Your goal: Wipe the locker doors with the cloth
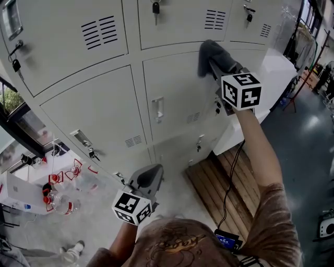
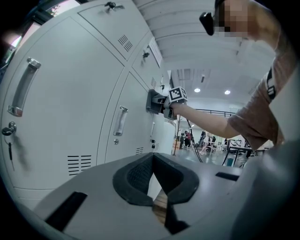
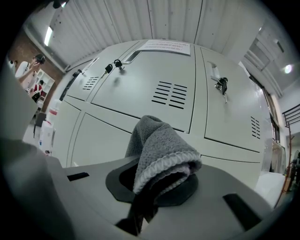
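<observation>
Your right gripper is clamped on the grey cloth, its jaws closed on the folded bundle so that the pale stitched edge bulges out over them. Your right arm is stretched out and up, and the cloth sits at the top edge of a locker door in the middle column, just under the seam with the vented door above. From the left gripper view the cloth appears to press flat on the door face, though at that distance the contact is hard to confirm.

Your left gripper hangs low and close to your body, well apart from the right one, with its jaws drawn together and nothing between them. It points along the lower row of lockers, beside a door with a metal handle.

Keys hang from a lock in the upper row. A wooden pallet lies on the floor at the lockers' foot.
</observation>
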Available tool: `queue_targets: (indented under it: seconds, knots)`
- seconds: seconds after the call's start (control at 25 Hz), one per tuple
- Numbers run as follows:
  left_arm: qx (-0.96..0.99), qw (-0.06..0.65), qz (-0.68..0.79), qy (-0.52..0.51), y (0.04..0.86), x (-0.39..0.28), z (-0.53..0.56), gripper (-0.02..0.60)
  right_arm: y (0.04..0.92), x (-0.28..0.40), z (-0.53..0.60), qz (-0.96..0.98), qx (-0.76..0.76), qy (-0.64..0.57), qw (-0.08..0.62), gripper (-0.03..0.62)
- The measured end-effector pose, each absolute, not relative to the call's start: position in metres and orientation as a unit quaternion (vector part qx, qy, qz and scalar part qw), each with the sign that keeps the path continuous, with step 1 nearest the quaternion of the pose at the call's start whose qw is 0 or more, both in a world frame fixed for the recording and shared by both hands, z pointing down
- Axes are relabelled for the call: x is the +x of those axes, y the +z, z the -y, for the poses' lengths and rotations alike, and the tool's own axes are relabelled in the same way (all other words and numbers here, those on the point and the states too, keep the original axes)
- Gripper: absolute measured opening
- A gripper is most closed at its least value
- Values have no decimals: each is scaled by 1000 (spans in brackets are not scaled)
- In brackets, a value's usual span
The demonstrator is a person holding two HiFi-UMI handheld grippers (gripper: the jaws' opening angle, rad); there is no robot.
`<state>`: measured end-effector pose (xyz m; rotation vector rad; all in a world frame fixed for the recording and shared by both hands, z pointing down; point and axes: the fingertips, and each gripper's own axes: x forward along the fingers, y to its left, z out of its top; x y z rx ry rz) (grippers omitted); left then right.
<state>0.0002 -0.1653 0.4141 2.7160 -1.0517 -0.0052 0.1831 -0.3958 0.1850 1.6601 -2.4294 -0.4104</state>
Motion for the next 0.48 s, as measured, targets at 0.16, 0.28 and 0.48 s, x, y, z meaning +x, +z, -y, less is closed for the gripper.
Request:
queue_targets:
  seconds: [0.16,0.28,0.48]
  knots:
    - [927,116,357,-2,415,0,167,2,188,182,396,817,555,-136,76,35]
    - [928,116,354,-2,414,2,167,2,195,182,397,820,552,-131,78,35]
    - [929,118,351,0,416,4,166,2,219,183,397,823,550,-118,83,35]
